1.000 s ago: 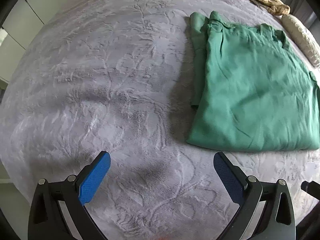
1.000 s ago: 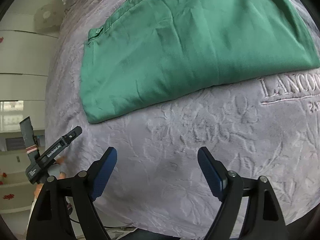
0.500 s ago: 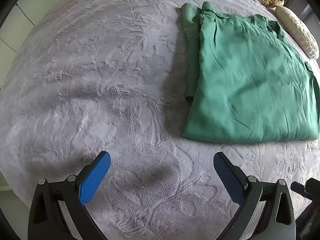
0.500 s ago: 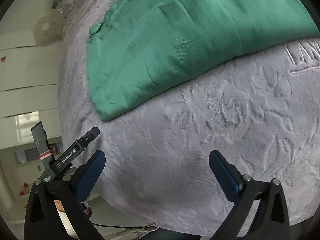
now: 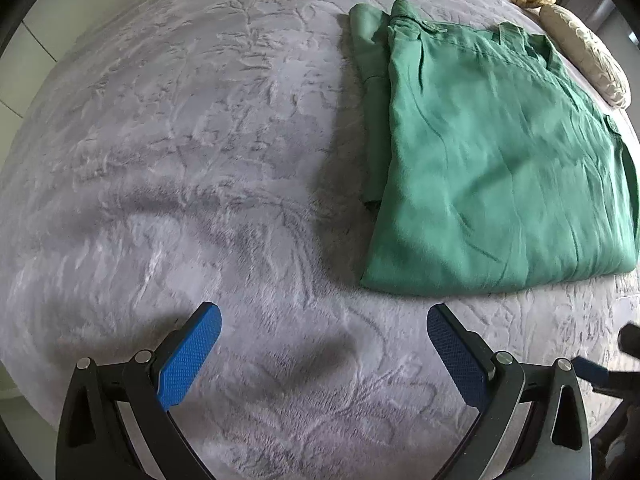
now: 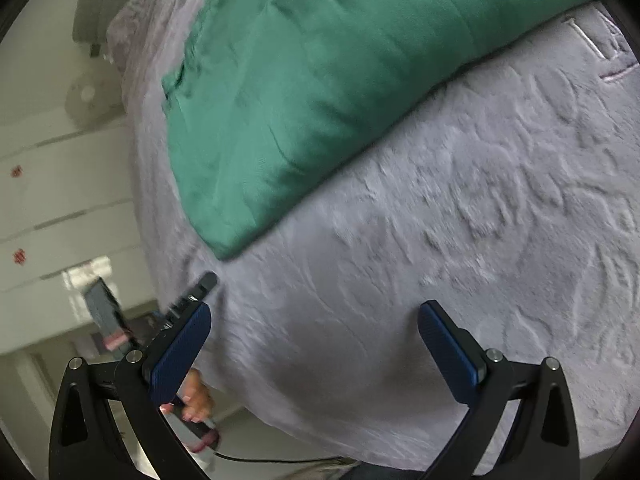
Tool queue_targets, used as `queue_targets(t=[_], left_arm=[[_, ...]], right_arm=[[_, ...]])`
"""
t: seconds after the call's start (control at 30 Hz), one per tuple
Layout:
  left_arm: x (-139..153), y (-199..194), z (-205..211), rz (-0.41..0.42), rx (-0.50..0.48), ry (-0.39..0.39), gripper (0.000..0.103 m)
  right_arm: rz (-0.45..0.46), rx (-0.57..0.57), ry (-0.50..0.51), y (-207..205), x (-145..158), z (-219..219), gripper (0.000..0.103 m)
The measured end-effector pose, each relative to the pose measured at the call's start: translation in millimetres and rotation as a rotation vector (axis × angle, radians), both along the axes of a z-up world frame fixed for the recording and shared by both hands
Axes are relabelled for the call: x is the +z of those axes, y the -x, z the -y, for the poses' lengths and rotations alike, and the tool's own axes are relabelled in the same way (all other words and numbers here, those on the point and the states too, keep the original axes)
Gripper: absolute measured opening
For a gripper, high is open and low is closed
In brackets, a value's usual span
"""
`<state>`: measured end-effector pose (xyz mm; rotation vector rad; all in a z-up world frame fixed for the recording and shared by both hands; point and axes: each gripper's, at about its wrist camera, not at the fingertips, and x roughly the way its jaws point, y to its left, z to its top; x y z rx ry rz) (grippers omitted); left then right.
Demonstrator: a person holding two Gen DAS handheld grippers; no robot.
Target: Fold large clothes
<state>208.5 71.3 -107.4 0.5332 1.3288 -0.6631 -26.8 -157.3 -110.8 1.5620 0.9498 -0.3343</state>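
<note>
A green garment [image 5: 492, 168] lies folded flat on the grey plush bedspread [image 5: 192, 152], at the upper right of the left wrist view; its near hem sits a short way beyond my fingertips. My left gripper [image 5: 324, 326] hangs open over bare blanket, nothing between its blue pads. In the right wrist view the same green garment [image 6: 320, 80] fills the upper middle, its corner pointing down toward me. My right gripper [image 6: 316, 322] stands wide open above the blanket, holding nothing and apart from the cloth.
Beige pillows [image 5: 588, 56] lie at the far right edge of the bed. The bed's edge drops off at the left of the right wrist view, where a person's hand [image 6: 196, 400] holds the other gripper's handle. White cabinet fronts [image 6: 60, 184] stand beyond.
Both grippers have sunk a little toward the bed. The right wrist view has rolled, so the garment now lies tilted, and the right jaws have spread wider.
</note>
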Motion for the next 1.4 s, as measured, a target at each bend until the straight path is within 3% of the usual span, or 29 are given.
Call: queue_targets(t=[0.27,0.47,0.67,0.73,0.77,0.8,0.87,1.03,1.1,1.17,1.23,1.27,1.33,1.4], left_arm=[[-5,-35,1,-0.075,0.119,0.142,0.103],[-5,-48,10,-0.105,0.125,0.227,0.103],[-16,-58,26,-0.207,0.144,0.289,0.103],[-16,-62,34,-0.258,0.132,0.33,0.103],[-16,-65,38,-0.292,0.12,0.354,0.103],[-16,-67,43,-0.317,0.111,0.372,0.103],[-18,-71,57,-0.385,0.079,0.417,0.103],[-23,-76,94,-0.597,0.002,0.526,0.103],[-23,-73,102,-0.626,-0.02,0.529,0.103],[-25,-64,121,-0.597,-0.042,0.497,0.087],[-28,-57,134,-0.521,-0.063,0.418,0.029],[-31,-55,136,-0.501,-0.064,0.39,0.022],[-32,-52,139,-0.471,-0.059,0.378,0.018],[-25,-49,137,-0.435,-0.067,0.384,0.016]], right_arm=[[0.162,-0.052,-0.032,-35,-21,21,0.103],[0.252,-0.098,-0.054,-72,-40,22,0.103],[0.319,-0.152,-0.075,-100,-46,23,0.103],[0.323,-0.159,-0.102,-100,-47,23,0.084],[0.315,-0.155,-0.118,-98,-47,24,0.037],[0.311,-0.142,-0.124,-97,-47,26,0.017],[0.367,-0.135,-0.109,-92,-38,30,0.011],[0.442,-0.063,-0.002,-89,-1,37,0.011],[0.45,-0.043,0.012,-89,5,37,0.011],[0.435,-0.016,0.025,-91,4,34,0.011],[0.397,0.033,0.017,-91,-3,29,0.012],[0.367,0.078,0.008,-91,-5,27,0.016],[0.295,0.17,0.023,-86,-6,21,0.018],[0.28,0.22,0.037,-72,2,22,0.019]])
